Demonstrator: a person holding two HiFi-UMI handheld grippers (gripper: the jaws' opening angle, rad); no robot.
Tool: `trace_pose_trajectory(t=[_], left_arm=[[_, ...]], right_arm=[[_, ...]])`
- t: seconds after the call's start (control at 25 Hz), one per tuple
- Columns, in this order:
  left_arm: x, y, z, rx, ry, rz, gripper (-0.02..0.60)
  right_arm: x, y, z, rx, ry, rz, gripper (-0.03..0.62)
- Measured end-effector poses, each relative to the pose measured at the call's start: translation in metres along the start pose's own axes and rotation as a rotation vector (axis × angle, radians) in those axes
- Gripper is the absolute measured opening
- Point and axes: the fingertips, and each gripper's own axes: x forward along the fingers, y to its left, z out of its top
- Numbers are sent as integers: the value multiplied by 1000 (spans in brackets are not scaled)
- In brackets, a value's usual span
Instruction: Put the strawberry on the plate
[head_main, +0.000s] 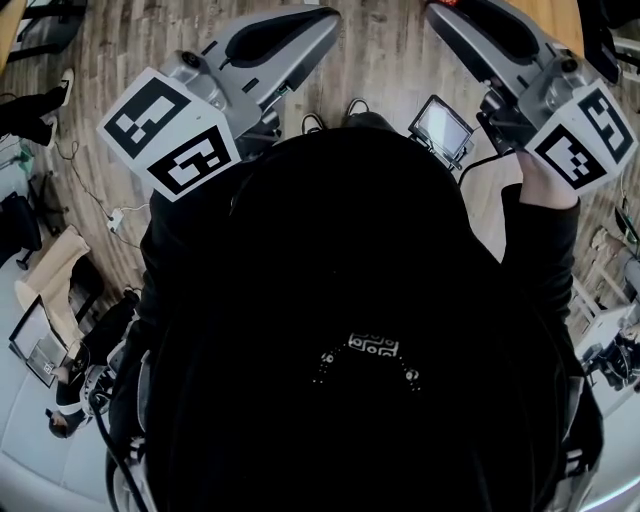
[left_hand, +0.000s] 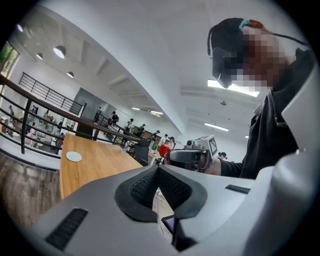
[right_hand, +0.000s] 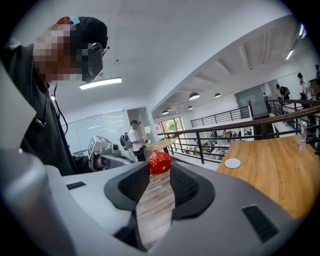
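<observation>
Right gripper (right_hand: 160, 168) pinches the strawberry (right_hand: 160, 162) between its 2 jaw tips, ready for the plate (right_hand: 232, 163) far right; left gripper (left_hand: 158, 169) closed, empty.

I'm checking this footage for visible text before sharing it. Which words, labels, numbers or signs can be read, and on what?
No words or numbers can be read in any view.
Marker cubes: black-and-white square codes only, no letters.
Small screen: pale glare, nothing legible.
White print on the black top: too small to read.
</observation>
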Motion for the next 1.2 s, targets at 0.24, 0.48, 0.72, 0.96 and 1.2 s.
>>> trace_pose_trajectory(t=[0.24,0.48,0.72,0.96,1.2], left_arm=[[17,-9,6,36,15,-12,0],[40,-12,3,14,28,-20,0],[77,-14,-7,65,84,5,0],[88,-18,-9,29,91,-4,0],[93,-21,-5,42,92,-29,0]], right_arm=[[-10,-5,14,-17,-25,4,135],[-34,-27,7,16,-67,-14,136],[-63,-60,-3,23,-66,-32,135],[-79,-70,-9,52,-89,-40,137],[-82,-73,-6,54,-108,-47,137]])
